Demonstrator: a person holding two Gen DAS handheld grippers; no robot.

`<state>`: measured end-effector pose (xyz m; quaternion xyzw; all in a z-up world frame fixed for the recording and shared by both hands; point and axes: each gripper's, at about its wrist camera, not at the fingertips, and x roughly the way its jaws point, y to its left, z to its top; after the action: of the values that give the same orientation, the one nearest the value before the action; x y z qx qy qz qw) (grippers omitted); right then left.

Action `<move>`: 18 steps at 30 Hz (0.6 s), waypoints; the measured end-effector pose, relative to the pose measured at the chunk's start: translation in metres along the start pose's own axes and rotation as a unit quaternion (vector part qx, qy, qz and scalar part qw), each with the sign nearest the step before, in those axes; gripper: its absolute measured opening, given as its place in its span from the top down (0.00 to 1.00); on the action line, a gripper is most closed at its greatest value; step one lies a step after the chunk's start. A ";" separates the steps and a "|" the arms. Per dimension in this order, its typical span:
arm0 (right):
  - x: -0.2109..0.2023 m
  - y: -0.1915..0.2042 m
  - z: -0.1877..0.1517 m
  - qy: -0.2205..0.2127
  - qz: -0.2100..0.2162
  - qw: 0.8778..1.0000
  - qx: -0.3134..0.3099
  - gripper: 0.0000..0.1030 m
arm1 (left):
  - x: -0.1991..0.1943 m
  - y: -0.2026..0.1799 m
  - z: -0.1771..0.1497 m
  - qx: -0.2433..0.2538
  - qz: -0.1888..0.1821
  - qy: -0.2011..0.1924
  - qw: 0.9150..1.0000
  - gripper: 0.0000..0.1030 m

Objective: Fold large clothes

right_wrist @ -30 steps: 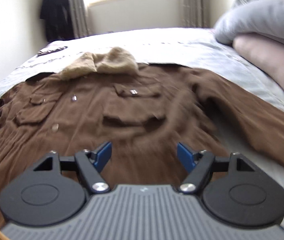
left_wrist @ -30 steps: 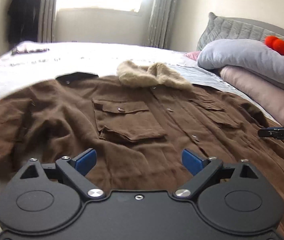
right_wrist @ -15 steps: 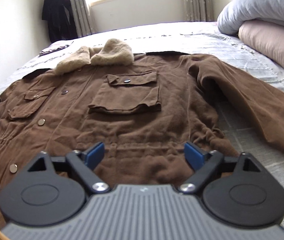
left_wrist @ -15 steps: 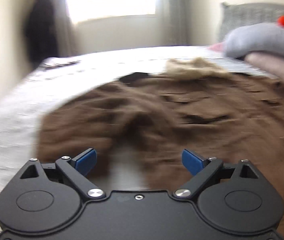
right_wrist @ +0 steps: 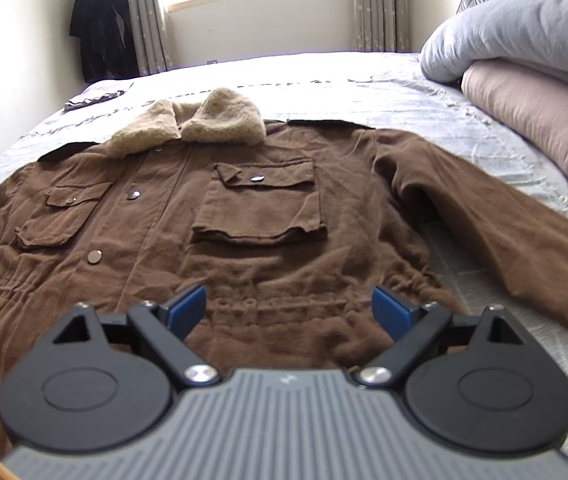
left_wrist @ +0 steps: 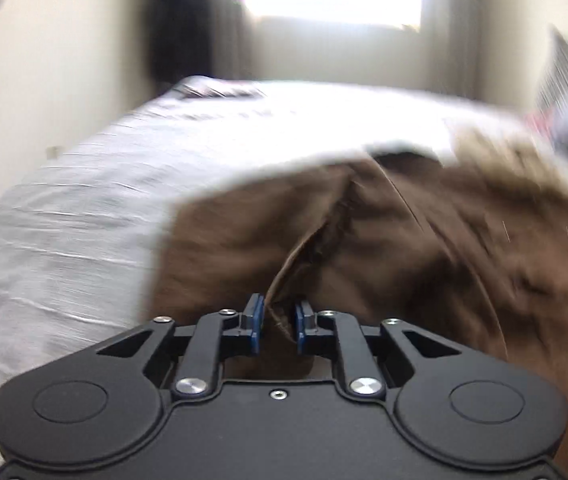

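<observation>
A large brown jacket (right_wrist: 267, 216) with a beige fleece collar (right_wrist: 203, 120) lies face up on the bed. Its right sleeve (right_wrist: 504, 232) stretches out toward the pillows. My right gripper (right_wrist: 290, 308) is open and empty, hovering over the jacket's waist. In the blurred left wrist view, my left gripper (left_wrist: 277, 320) is shut on a fold of the jacket's left sleeve (left_wrist: 304, 248), which is bunched up between the blue pads.
The bed has a pale grey quilted cover (right_wrist: 364, 80). Stacked grey and pink pillows (right_wrist: 532, 64) sit at the right. A small dark item (right_wrist: 95, 94) lies at the far left of the bed. A dark coat (right_wrist: 99, 20) hangs by the window.
My left gripper swung left to the jacket's sleeve and closed on a fold of it. My right gripper stayed open over the waist, its view steadier.
</observation>
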<state>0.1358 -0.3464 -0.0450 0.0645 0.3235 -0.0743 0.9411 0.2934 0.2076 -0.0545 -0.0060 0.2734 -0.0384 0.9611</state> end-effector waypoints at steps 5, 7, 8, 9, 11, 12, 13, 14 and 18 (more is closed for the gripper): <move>-0.001 -0.001 0.004 -0.003 -0.006 1.000 0.009 0.11 | -0.019 0.095 0.018 -0.122 0.065 -0.034 0.990 0.85; 0.001 0.000 0.004 0.000 -0.004 1.000 0.011 0.11 | -0.020 0.132 0.016 -0.157 0.111 -0.042 0.980 0.84; 0.002 0.000 0.003 0.002 -0.004 1.000 0.012 0.11 | -0.019 0.152 0.012 -0.182 0.123 -0.041 0.975 0.83; 0.003 0.001 0.002 0.004 -0.005 1.000 0.013 0.11 | -0.016 0.169 0.007 -0.209 0.129 -0.038 0.969 0.83; 0.004 0.003 0.000 0.007 -0.005 1.000 0.014 0.11 | -0.010 0.197 -0.008 -0.268 0.120 -0.019 0.956 0.70; 0.004 0.003 -0.001 0.009 -0.005 1.000 0.013 0.11 | -0.009 0.205 -0.017 -0.298 0.107 -0.015 0.948 0.52; 0.003 0.004 -0.002 0.010 -0.007 1.000 0.013 0.11 | -0.007 0.210 -0.024 -0.326 0.096 -0.017 0.941 0.36; 0.004 0.004 -0.003 0.011 -0.008 1.000 0.013 0.10 | -0.006 0.212 -0.031 -0.346 0.079 -0.025 0.935 0.32; 0.005 0.002 -0.004 0.018 -0.023 1.000 0.012 0.10 | 0.002 0.198 -0.034 -0.330 0.058 -0.031 0.942 0.22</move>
<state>0.1379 -0.3444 -0.0511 0.0697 0.3404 -0.0986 0.9325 0.2916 0.4056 -0.0912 -0.3084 0.2404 0.1100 0.9138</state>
